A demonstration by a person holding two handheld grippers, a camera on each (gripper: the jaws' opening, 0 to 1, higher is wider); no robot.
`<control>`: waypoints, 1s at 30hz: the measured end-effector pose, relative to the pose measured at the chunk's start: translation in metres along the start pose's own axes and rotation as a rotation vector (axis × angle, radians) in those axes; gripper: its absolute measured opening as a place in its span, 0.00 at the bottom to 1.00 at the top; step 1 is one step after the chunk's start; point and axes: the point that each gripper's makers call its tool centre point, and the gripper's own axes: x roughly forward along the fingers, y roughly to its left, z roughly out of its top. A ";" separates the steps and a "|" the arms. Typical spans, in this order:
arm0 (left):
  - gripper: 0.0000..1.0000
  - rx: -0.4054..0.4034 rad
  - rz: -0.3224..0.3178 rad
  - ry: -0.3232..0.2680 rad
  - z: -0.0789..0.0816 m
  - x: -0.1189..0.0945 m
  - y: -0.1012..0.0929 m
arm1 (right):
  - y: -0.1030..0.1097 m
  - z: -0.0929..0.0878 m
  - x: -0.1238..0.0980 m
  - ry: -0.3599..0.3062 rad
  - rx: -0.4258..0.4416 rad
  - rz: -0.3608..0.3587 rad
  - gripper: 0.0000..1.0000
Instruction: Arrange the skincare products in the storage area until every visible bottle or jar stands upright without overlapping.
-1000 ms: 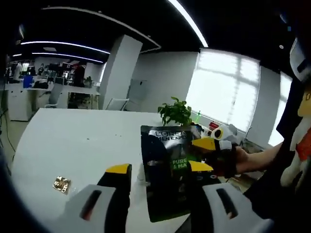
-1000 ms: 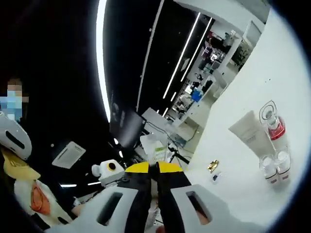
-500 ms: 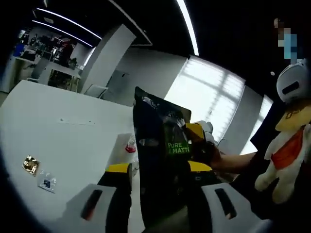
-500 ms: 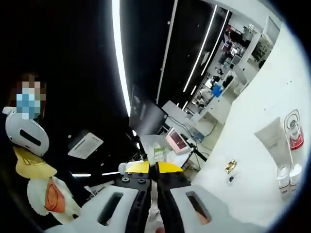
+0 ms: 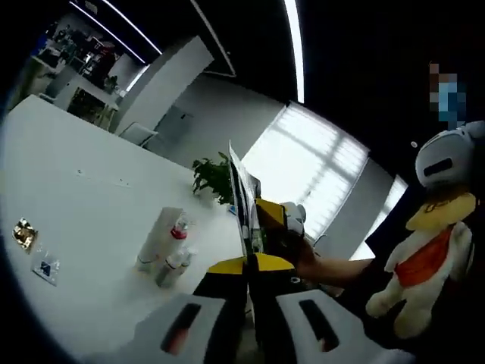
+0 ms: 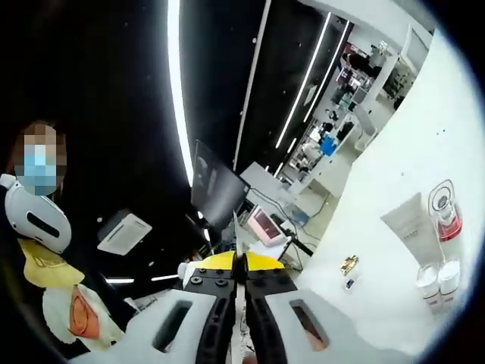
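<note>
Bright window [image 5: 318,178], white pillar [image 5: 155,87], ceiling strip lights [image 6: 176,83].

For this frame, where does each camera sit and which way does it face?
Left gripper view: rides the left claw, facing across the white table toward windows; right claw and forearm enter from the right.
Right gripper view: rides the right claw, tilted toward the dark ceiling.
Shared: the dark pouch, white tube, red-capped bottle.

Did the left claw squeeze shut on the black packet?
Yes. The left claw, open a second ago, has closed on the black packet, now edge-on before the window.
</note>
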 end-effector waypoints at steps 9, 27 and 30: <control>0.00 -0.145 -0.066 -0.200 0.036 -0.004 -0.010 | 0.013 -0.016 0.008 0.022 0.030 0.053 0.50; 0.00 -0.169 0.004 -0.207 0.036 -0.006 0.007 | 0.001 -0.021 0.013 -0.100 0.120 -0.024 0.11; 0.00 -0.187 0.017 -0.212 0.035 -0.007 0.012 | -0.002 -0.020 0.013 -0.117 0.145 -0.040 0.09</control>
